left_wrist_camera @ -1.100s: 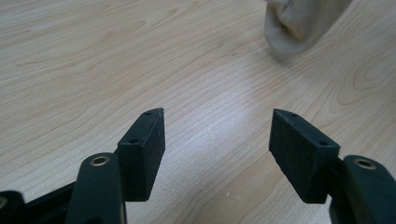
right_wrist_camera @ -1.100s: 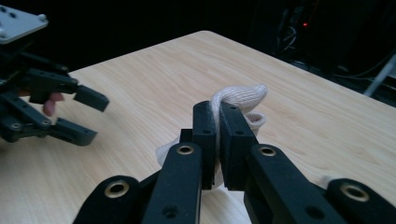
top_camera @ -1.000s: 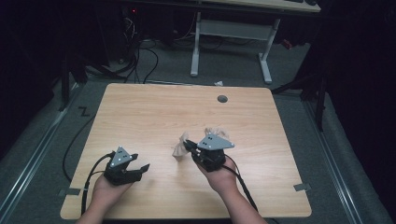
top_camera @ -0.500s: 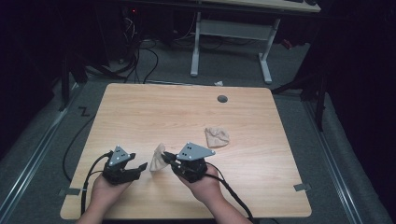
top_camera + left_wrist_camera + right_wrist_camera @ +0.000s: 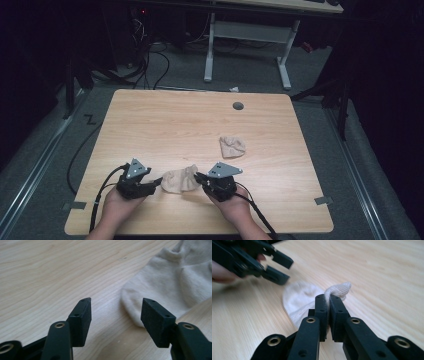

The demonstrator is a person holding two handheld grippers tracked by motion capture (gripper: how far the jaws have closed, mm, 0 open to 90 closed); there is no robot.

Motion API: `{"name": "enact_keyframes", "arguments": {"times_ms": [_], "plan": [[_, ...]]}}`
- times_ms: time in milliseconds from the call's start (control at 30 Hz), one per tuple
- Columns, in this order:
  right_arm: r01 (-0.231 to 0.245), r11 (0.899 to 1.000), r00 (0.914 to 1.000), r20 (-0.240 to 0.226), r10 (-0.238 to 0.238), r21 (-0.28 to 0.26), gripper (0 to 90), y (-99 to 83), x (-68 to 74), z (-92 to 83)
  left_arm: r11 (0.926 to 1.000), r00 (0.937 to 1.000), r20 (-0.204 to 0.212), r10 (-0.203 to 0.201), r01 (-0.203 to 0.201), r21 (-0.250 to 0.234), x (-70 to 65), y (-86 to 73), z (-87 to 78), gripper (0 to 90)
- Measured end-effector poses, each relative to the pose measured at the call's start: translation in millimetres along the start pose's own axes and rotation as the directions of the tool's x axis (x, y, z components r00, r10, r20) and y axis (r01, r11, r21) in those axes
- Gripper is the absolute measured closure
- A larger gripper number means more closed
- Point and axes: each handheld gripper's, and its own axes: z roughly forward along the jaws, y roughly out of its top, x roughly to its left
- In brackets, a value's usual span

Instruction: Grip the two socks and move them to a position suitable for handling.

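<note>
A beige sock (image 5: pixel 177 181) lies on the wooden table (image 5: pixel 165 125) near its front edge, between my two grippers. My right gripper (image 5: pixel 196 176) is shut on one bunched end of it. In the right gripper view the jaws (image 5: pixel 328 298) pinch a fold of the sock (image 5: pixel 295 300), and the rest spreads flat toward the left gripper (image 5: pixel 275 266). My left gripper (image 5: pixel 159 181) is open at the sock's other end. Its jaws (image 5: pixel 115 305) have just been closing a little. The rounded end of the sock (image 5: pixel 175 277) lies just ahead of the gap, untouched by the pads.
A second beige sock (image 5: pixel 232 146) lies crumpled right of the table's middle. A round cable hole (image 5: pixel 238 106) sits near the far edge. Cables trail from both grippers off the front edge. White desk legs (image 5: pixel 285 60) stand on the floor beyond the table.
My right gripper carried the sock left and down, away from the second sock, until it lay on the table in front of the left gripper. The left hand stayed in place.
</note>
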Motion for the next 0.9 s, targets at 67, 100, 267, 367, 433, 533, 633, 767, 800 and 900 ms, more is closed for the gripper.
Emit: {"name": "enact_keyframes", "arguments": {"times_ms": [67, 100, 267, 367, 433, 533, 633, 767, 800, 900], "plan": [[-0.001, 1.000, 1.0000, 0.009, 0.001, 0.018, 85.5, -6.5, -2.8, -0.3, 0.9999, 0.9999, 0.009, 0.008, -0.008, 0.006, -3.3, 0.5, 2.8, 44.1], [-0.006, 1.000, 0.9999, 0.013, 0.005, 0.028, 85.5, -9.5, -3.8, -0.6, 0.9999, 0.9998, 0.013, 0.013, -0.014, 0.011, -4.7, 0.8, 3.4, 44.5], [-0.009, 0.999, 0.9994, 0.034, 0.007, 0.050, 85.3, -18.2, -11.6, -3.4, 0.9976, 0.9979, 0.022, 0.061, -0.061, 0.033, -13.1, 0.8, 7.7, 60.0], [-0.017, 0.997, 0.9988, 0.046, 0.014, 0.072, 85.2, -21.8, -16.2, -6.3, 0.9958, 0.9966, 0.034, 0.074, -0.076, 0.051, -16.8, 0.6, 11.1, 68.7], [-0.015, 0.996, 0.9984, 0.055, 0.010, 0.088, 85.3, -25.4, -18.9, -8.1, 0.9941, 0.9951, 0.045, 0.088, -0.091, 0.059, -19.6, 0.6, 12.8, 72.8], [-0.019, 0.994, 0.9978, 0.065, 0.012, 0.109, 85.2, -31.5, -21.9, -10.9, 0.9908, 0.9920, 0.057, 0.113, -0.117, 0.069, -24.5, 0.6, 15.0, 74.4], [-0.024, 0.992, 0.9968, 0.079, 0.014, 0.128, 84.5, -38.4, -24.9, -14.8, 0.9881, 0.9894, 0.063, 0.131, -0.135, 0.073, -29.1, 1.0, 15.9, 73.6], [-0.036, 0.990, 0.9954, 0.093, 0.024, 0.133, 84.3, -44.7, -25.8, -17.1, 0.9863, 0.9870, 0.075, 0.142, -0.147, 0.074, -32.2, 1.1, 15.5, 72.8], [-0.039, 0.990, 0.9946, 0.101, 0.025, 0.137, 84.3, -47.3, -26.3, -18.2, 0.9859, 0.9867, 0.077, 0.143, -0.149, 0.076, -32.8, 1.1, 15.4, 72.8], [-0.043, 0.988, 0.9929, 0.116, 0.026, 0.148, 84.2, -52.9, -26.4, -23.1, 0.9849, 0.9853, 0.084, 0.148, -0.155, 0.078, -34.3, 0.7, 15.7, 73.3]]}}
